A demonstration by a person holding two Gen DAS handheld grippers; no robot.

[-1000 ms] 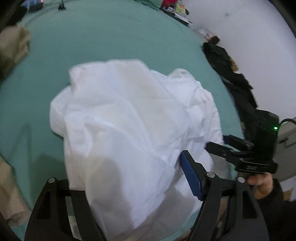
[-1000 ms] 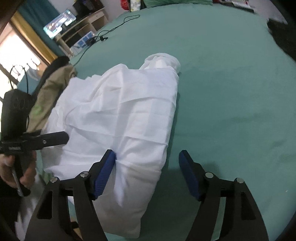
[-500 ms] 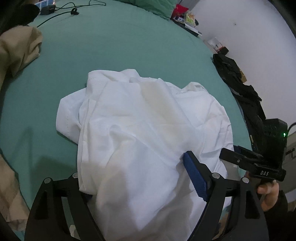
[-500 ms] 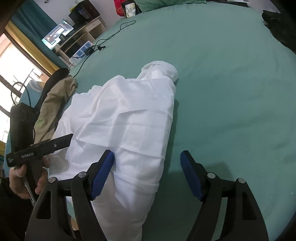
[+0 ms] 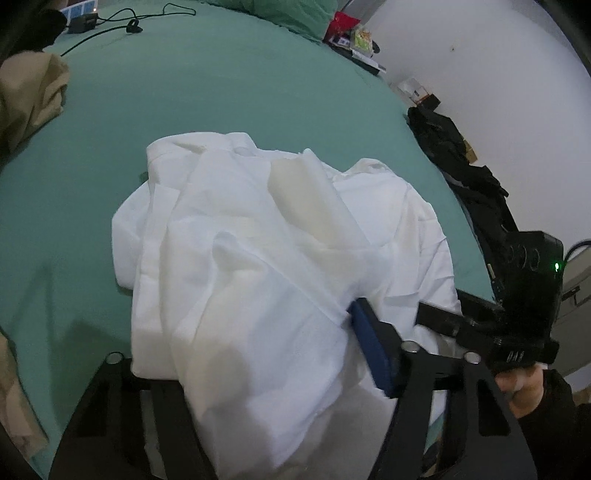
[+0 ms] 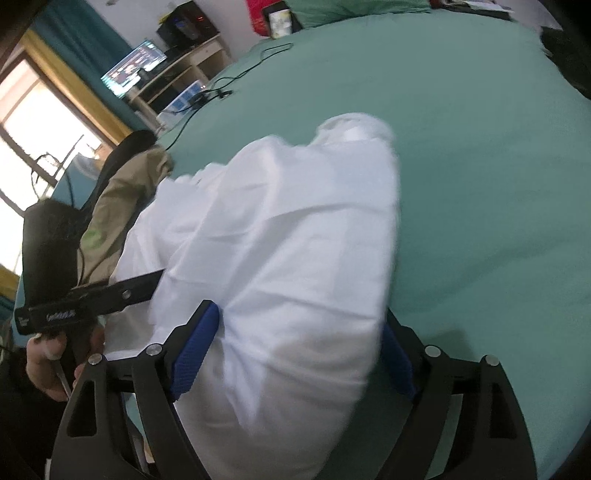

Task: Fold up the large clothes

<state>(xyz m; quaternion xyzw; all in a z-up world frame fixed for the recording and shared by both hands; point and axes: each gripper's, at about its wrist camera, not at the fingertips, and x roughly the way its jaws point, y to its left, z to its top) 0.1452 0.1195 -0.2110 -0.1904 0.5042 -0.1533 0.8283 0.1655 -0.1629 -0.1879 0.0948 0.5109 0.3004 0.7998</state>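
A large white garment [image 5: 258, 258] lies crumpled on the green bed [image 5: 221, 81]. My left gripper [image 5: 251, 343] hangs over its near edge and its jaws are closing. Cloth lies between them and drapes over the left finger, hiding that pad. The right blue pad [image 5: 373, 347] rests against a fold. In the right wrist view the same garment [image 6: 288, 240] bulges between the two blue pads [image 6: 195, 350] of my right gripper [image 6: 295, 354]. Its jaws are opening, with the bunched cloth filling the gap. A hand [image 6: 48, 358] holds the left gripper's handle at the left.
A tan garment [image 5: 29, 96] lies at the bed's left edge, and dark clothing [image 5: 461, 173] is heaped along its right edge. Cables [image 5: 129, 22] run across the far end of the bed. A desk with a lit screen [image 6: 133, 70] stands beyond.
The white cloth has shifted right in the right wrist view and now reaches both pads. In the left wrist view the blue pad has moved inward and the garment has sunk flatter on the bed.
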